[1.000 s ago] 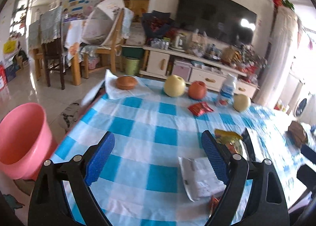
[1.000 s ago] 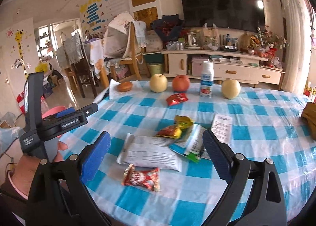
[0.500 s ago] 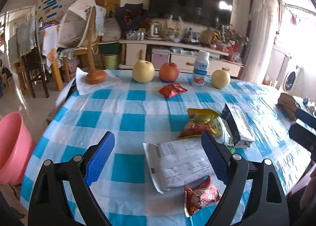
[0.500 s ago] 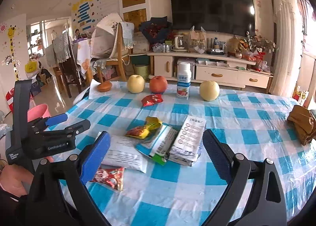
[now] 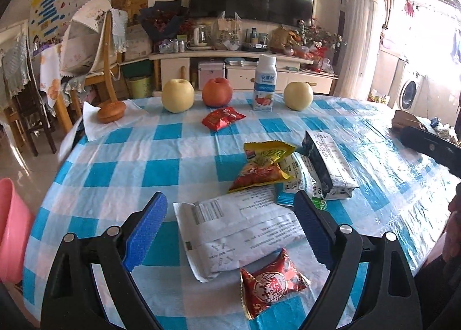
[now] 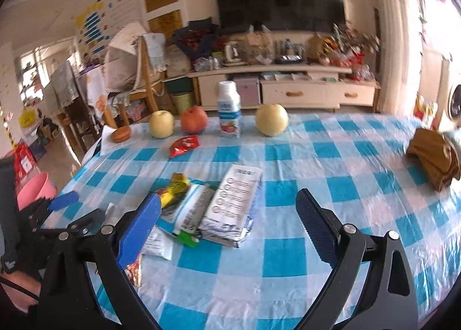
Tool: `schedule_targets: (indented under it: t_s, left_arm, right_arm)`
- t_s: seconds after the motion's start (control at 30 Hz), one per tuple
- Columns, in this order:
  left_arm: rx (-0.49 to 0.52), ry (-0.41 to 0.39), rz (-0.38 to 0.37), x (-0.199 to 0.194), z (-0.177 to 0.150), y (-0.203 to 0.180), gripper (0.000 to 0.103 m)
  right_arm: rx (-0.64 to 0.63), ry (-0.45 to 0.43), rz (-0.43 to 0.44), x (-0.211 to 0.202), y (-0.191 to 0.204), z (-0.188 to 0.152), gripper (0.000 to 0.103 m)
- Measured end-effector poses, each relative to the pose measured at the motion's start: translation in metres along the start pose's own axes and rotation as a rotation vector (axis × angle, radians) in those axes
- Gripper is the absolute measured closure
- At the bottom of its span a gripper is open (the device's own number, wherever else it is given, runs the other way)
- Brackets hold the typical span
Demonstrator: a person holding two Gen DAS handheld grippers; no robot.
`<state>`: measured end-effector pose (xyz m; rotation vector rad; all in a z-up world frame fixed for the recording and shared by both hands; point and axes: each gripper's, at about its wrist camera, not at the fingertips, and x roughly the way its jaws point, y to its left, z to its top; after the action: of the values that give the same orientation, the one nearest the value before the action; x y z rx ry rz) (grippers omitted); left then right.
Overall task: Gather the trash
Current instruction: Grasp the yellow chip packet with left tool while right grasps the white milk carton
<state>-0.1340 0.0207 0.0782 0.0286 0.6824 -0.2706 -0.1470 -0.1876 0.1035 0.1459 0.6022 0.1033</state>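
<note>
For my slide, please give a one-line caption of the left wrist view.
Open left gripper above a white printed plastic pouch among snack wrappers on a blue-and-white checked tablecloth.

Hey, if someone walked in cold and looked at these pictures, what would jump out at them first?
Probably the heap of wrappers on the blue-checked tablecloth: a big white pouch, a yellow and red snack bag and a red foil packet, right in front of the open left gripper. Behind them, along the far edge, stand two yellow fruits, a red apple and a small drink bottle.
</note>
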Motion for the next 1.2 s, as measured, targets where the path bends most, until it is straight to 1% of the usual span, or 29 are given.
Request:
schedule_targets:
  t_s: [0.1, 0.2, 0.27, 0.37, 0.43, 0.5, 0.53, 0.7, 0.73, 0.83, 0.87, 0.9, 0.93, 1.0, 1.03, 1.2]
  left_arm:
    - [-0.007, 0.025, -0.018, 0.008, 0.0, 0.001, 0.014]
    - [-0.015, 0.06, -0.039, 0.018, -0.001, 0.001, 0.014]
    - [-0.019, 0.077, -0.058, 0.024, -0.002, 0.0, 0.014]
    - [0.007, 0.097, -0.08, 0.038, 0.003, -0.007, 0.014]
    - [0.014, 0.106, -0.112, 0.049, 0.01, -0.011, 0.014]
    - [-0.021, 0.124, -0.169, 0.061, 0.018, -0.01, 0.015]
    - [-0.033, 0.131, -0.18, 0.067, 0.021, -0.01, 0.015]
    - [-0.083, 0.158, -0.229, 0.097, 0.038, -0.002, 0.015]
    - [-0.09, 0.169, -0.242, 0.107, 0.041, -0.001, 0.015]
    - [-0.089, 0.212, -0.247, 0.127, 0.043, -0.003, 0.015]
    - [-0.095, 0.232, -0.262, 0.135, 0.043, -0.003, 0.015]
    - [-0.109, 0.256, -0.284, 0.141, 0.043, -0.003, 0.015]
    - [-0.121, 0.272, -0.297, 0.145, 0.044, -0.003, 0.022]
    - [-0.145, 0.303, -0.319, 0.153, 0.045, -0.001, 0.031]
    - [-0.156, 0.318, -0.325, 0.157, 0.045, -0.001, 0.034]
    - [-0.175, 0.305, -0.326, 0.16, 0.043, 0.0, 0.037]
  right_arm:
    - [0.038, 0.018, -0.002, 0.008, -0.01, 0.002, 0.008]
    - [0.071, 0.047, 0.015, 0.019, -0.02, 0.004, 0.008]
    - [0.096, 0.081, 0.024, 0.033, -0.025, 0.004, 0.008]
    - [0.145, 0.137, 0.043, 0.054, -0.031, 0.002, 0.008]
    - [0.188, 0.178, 0.076, 0.069, -0.034, 0.0, 0.008]
    - [0.216, 0.207, 0.1, 0.08, -0.036, -0.001, 0.008]
    - [0.231, 0.223, 0.111, 0.088, -0.036, -0.002, 0.008]
    - [0.235, 0.251, 0.142, 0.107, -0.032, 0.002, 0.008]
    - [0.226, 0.256, 0.147, 0.112, -0.03, 0.004, 0.008]
    - [0.191, 0.269, 0.146, 0.124, -0.026, 0.006, 0.008]
    - [0.188, 0.27, 0.15, 0.126, -0.025, 0.006, 0.008]
    - [0.186, 0.268, 0.153, 0.128, -0.025, 0.007, 0.008]
    - [0.181, 0.268, 0.155, 0.131, -0.024, 0.008, 0.008]
    - [0.168, 0.272, 0.158, 0.136, -0.023, 0.009, 0.008]
    - [0.165, 0.277, 0.16, 0.139, -0.022, 0.01, 0.008]
    - [0.16, 0.304, 0.153, 0.15, -0.022, 0.007, 0.008]
